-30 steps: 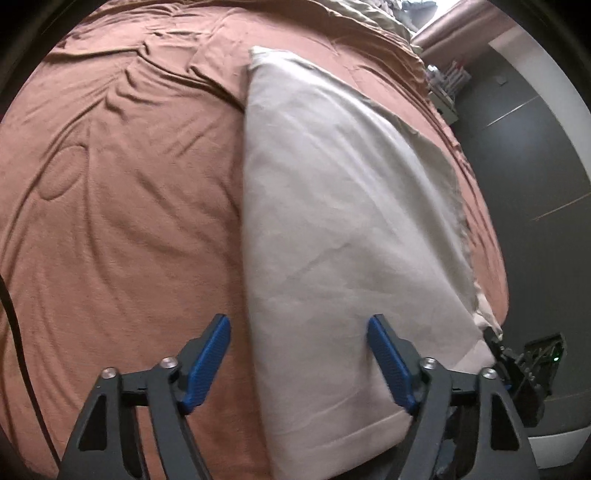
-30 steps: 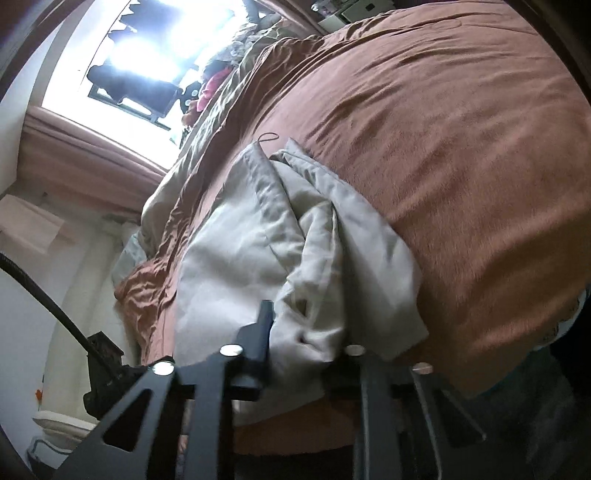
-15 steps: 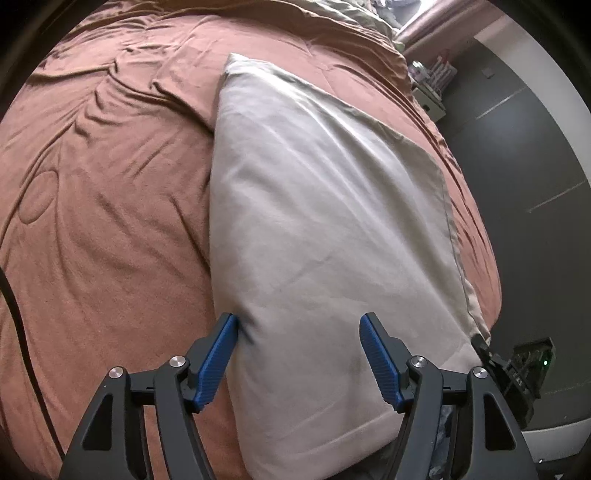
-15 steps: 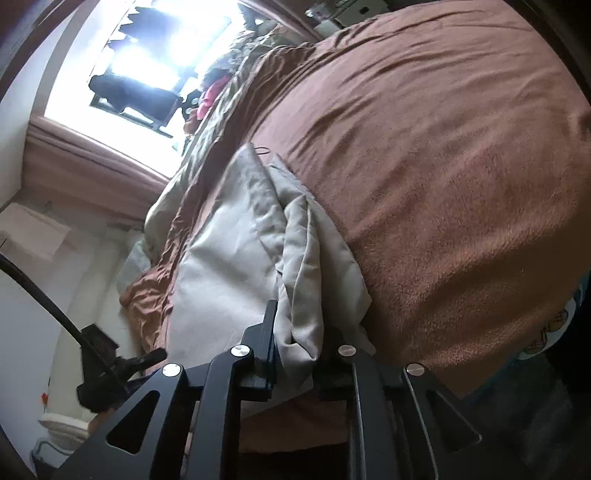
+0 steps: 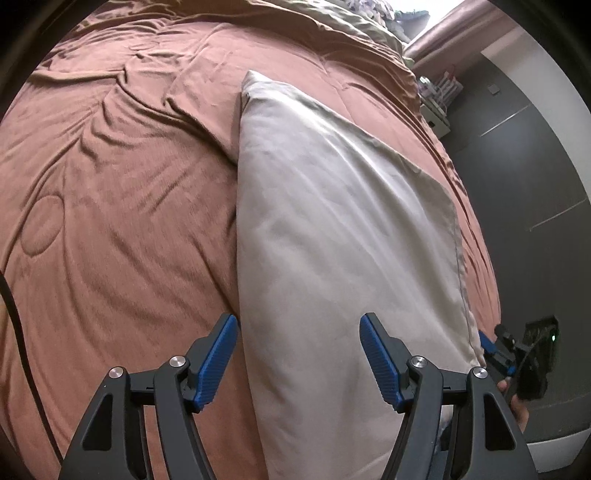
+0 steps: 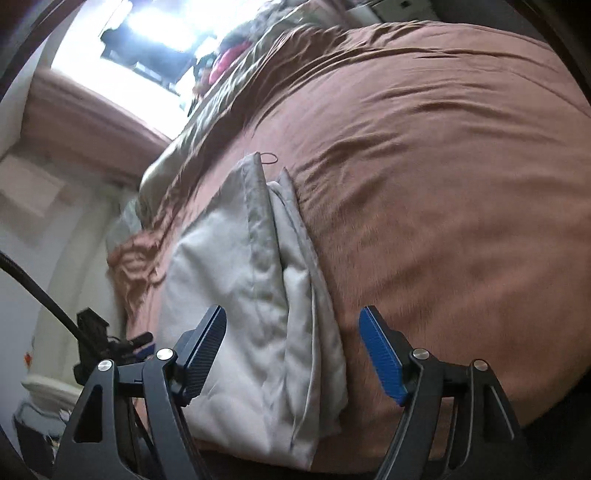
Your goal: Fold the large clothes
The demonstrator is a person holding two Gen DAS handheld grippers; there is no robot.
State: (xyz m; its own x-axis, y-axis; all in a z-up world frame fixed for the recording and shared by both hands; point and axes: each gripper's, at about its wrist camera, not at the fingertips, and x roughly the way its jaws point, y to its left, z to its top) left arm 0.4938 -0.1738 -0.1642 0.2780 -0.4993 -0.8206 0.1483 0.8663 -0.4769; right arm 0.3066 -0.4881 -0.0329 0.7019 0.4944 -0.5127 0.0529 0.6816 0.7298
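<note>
A large beige cloth (image 5: 332,240) lies folded into a long strip on the brown bedspread (image 5: 110,221). My left gripper (image 5: 298,321) hovers open over the strip's near end. Its left pad is by the folded edge, and neither pad presses the fabric. In the right wrist view the same cloth (image 6: 251,295) shows its layered, hemmed edges. My right gripper (image 6: 292,314) is above that end with its jaws opening. The cloth lies loose below and between them, touched by neither pad. The right gripper's blue tip (image 5: 495,347) peeks past the cloth's right corner.
A small thin loop (image 6: 269,158) lies on the bedspread by the cloth's far corner. An olive blanket (image 5: 351,29) is heaped at the bed's far end under a bright window (image 6: 147,37). A dark wall (image 5: 535,166) and a shelf (image 5: 439,96) stand beside the bed.
My right gripper has let go of the bunched cloth edge and spread wide, and the cloth now lies flat. My left gripper shifted so its left pad is at the folded edge.
</note>
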